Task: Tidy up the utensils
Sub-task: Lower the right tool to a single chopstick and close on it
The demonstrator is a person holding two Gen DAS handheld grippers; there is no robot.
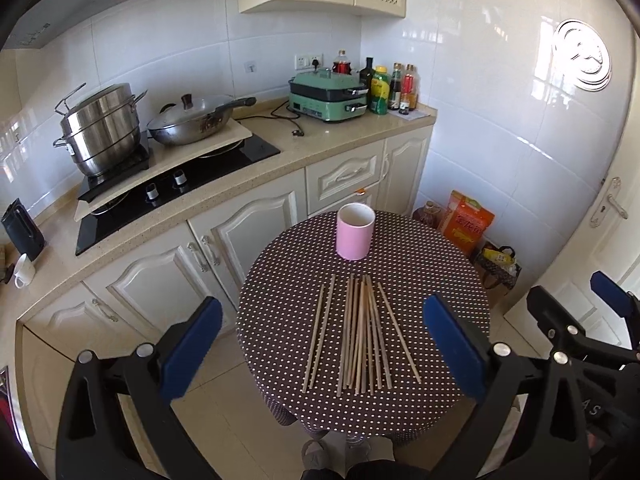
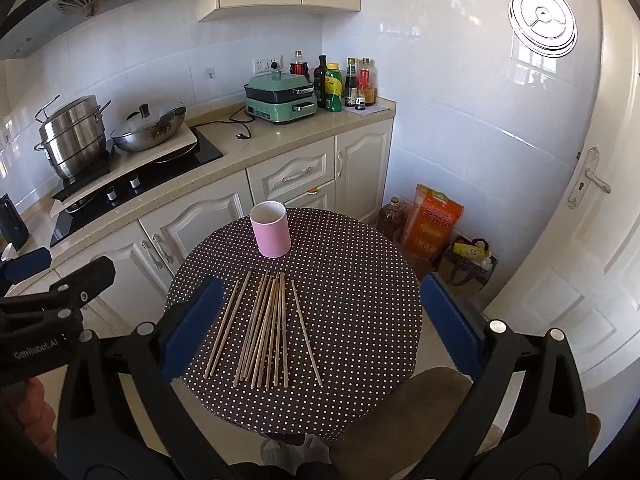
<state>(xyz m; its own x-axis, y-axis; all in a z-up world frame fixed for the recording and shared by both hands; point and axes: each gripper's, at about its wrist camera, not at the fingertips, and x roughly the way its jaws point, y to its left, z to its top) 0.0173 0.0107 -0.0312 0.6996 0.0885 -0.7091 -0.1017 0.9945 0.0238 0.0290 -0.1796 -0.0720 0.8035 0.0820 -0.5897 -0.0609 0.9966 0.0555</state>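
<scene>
a bundle of wooden chopsticks (image 1: 362,334) is laid flat on a small round table (image 1: 440,264) covered by a brown cloth with white dots, the sticks running roughly from the near edge toward the far side. most of them are gathered in a loose overlapping cluster at the middle, a pair is set slightly apart on the left of it, and a single stick is angled off on the right. beyond their far ends, near the far edge of the table, a pink cylindrical cup (image 1: 355,231) with a white inside is stood upright, apart from the sticks. the left gripper (image 1: 322,346) is held above the near part of the table with its blue-padded fingers (image 1: 192,344) spread wide, nothing being gripped; in its own view the chopsticks are seen between the two pads, well below them. the right gripper (image 2: 320,330) is likewise held wide apart and empty, and the chopsticks (image 2: 262,332) are framed between its pads too, nearer the left one. the pink cup (image 2: 271,230) is seen ahead of both tools. each gripper is glimpsed at the edge of the other's view. a kitchen counter (image 1: 320,140) is seen behind the table.
</scene>
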